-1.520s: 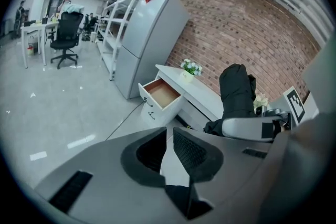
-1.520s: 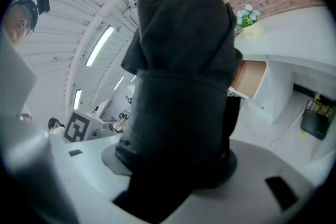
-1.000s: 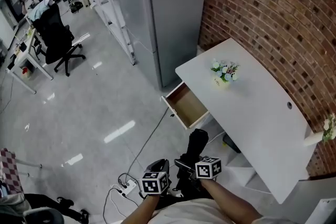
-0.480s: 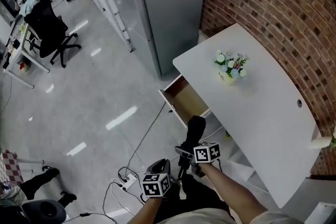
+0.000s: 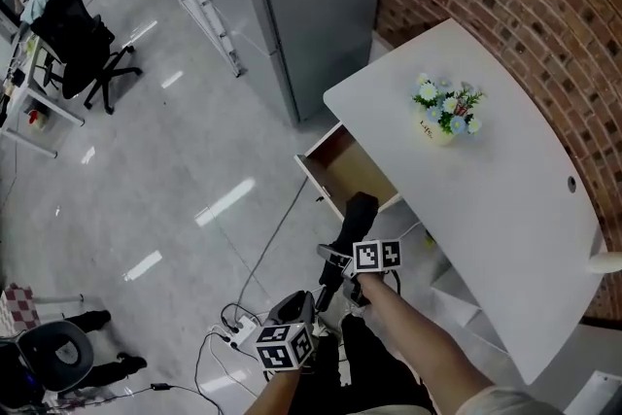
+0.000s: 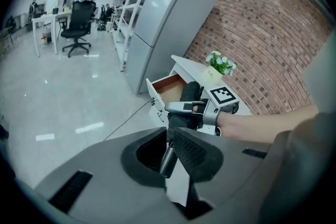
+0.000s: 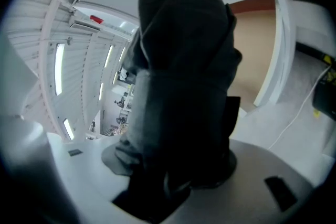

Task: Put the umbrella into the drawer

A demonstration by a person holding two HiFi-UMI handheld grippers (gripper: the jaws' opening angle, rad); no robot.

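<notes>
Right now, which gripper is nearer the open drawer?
The right gripper, shut on the umbrella just short of the drawer; the left gripper holds its handle farther back.

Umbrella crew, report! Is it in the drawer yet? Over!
Right gripper and left gripper both shut on umbrella. Umbrella just in front of open drawer, not in yet. Nothing seen blocking. Over.

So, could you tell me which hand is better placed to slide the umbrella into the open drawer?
Probably right. The right gripper clamps the umbrella mid-body, closest to the drawer; the left gripper only holds its rear end.
</notes>
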